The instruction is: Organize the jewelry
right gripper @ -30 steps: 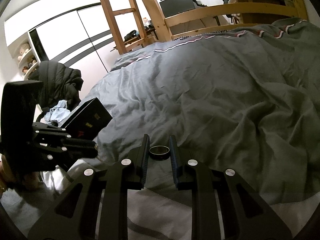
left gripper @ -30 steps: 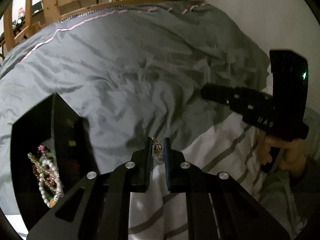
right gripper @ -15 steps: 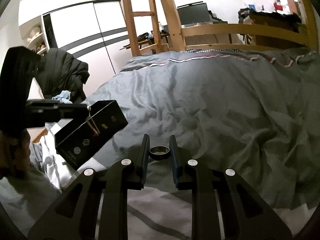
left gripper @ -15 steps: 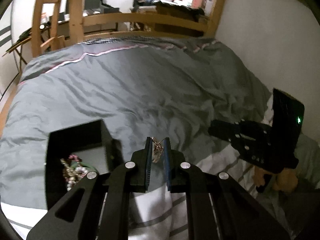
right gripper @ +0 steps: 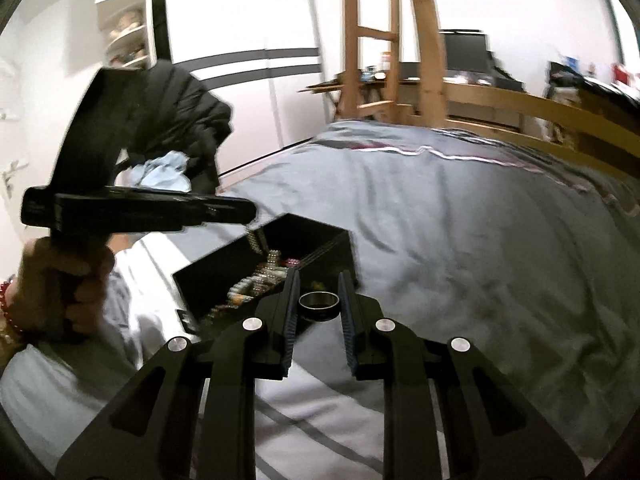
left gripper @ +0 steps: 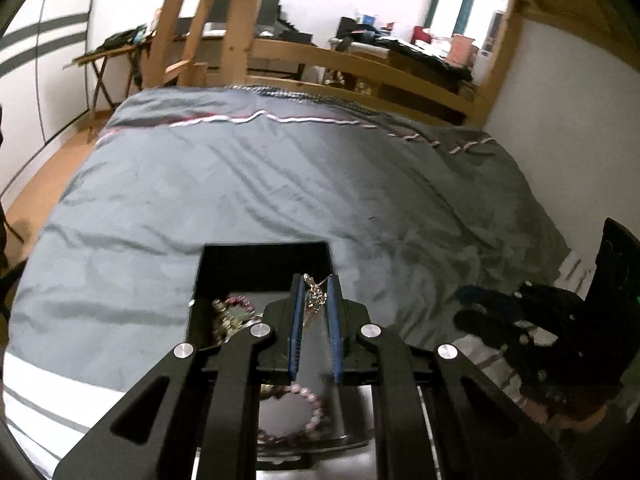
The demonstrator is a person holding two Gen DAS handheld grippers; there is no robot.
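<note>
Both grippers carry jewelry: the left gripper (left gripper: 314,312), pinching a pendant (left gripper: 313,300), has swung from beside the box to directly above the open black box (left gripper: 264,254). Release looks imminent. Further right, the right gripper (right gripper: 319,306) still clamps a dark ring (right gripper: 319,305) just short of that box on the grey duvet (right gripper: 460,220).

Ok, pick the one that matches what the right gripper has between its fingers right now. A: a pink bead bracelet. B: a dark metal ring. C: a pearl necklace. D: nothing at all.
B: in the right wrist view the right gripper is shut on a dark ring, pinched between its two fingers just in front of the open black box of jewelry.
</note>
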